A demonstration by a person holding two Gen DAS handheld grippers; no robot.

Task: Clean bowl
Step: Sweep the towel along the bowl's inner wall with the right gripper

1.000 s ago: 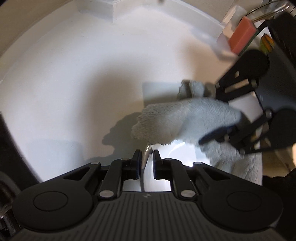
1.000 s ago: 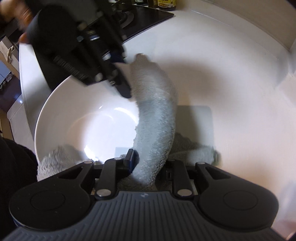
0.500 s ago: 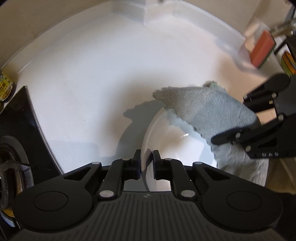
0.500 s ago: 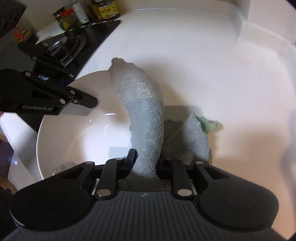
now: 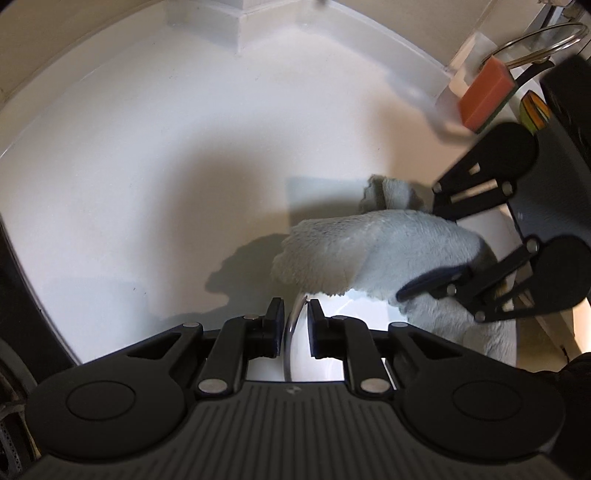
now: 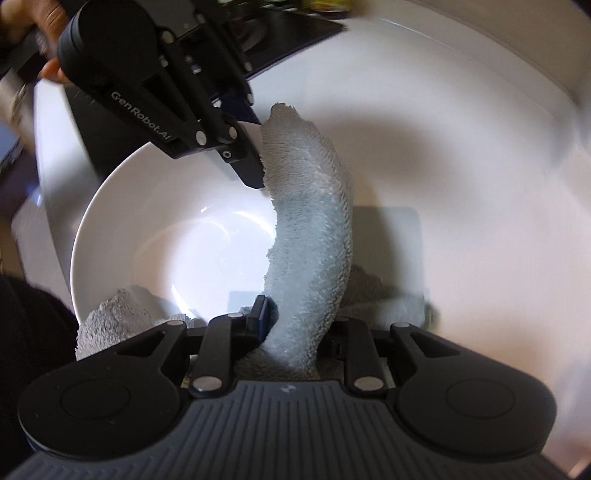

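The left gripper point(image 5: 296, 325) is clamped on the rim of the bowl point(image 5: 334, 354), one finger outside the wall and one inside, so the thin white edge runs up between them. From the right wrist view the same gripper point(image 6: 246, 159) comes in from the upper left, its dark fingertips biting the far rim of the bowl point(image 6: 155, 221), with a hand point(image 6: 44, 40) behind it at the picture's corner.

The right gripper point(image 6: 291, 325) is closed on a grey cloth point(image 6: 310, 221). The cloth rises from between its fingers as a thick, fuzzy roll and arches over the right side of the bowl, its tip just beside the left gripper's fingertips. More of the cloth bunches under the gripper, spilling out at the bowl's near left edge and onto the counter at the right. In the left wrist view the right gripper point(image 5: 436, 288) reaches in from the right, and the cloth point(image 5: 354, 254) drapes over the bowl's far rim, with a further fold showing behind it.

The bowl is white, wide and shallow, and sits on a white counter point(image 6: 461, 155); its inside shines with a bright reflection. It casts a soft shadow on the counter point(image 5: 147, 147) beyond it.

Further out, a black stove point(image 6: 291, 33) lies past the bowl at the counter's far end. An orange sponge point(image 5: 485, 94) stands at the counter's back edge, with a wire rack point(image 5: 546, 40) above it.
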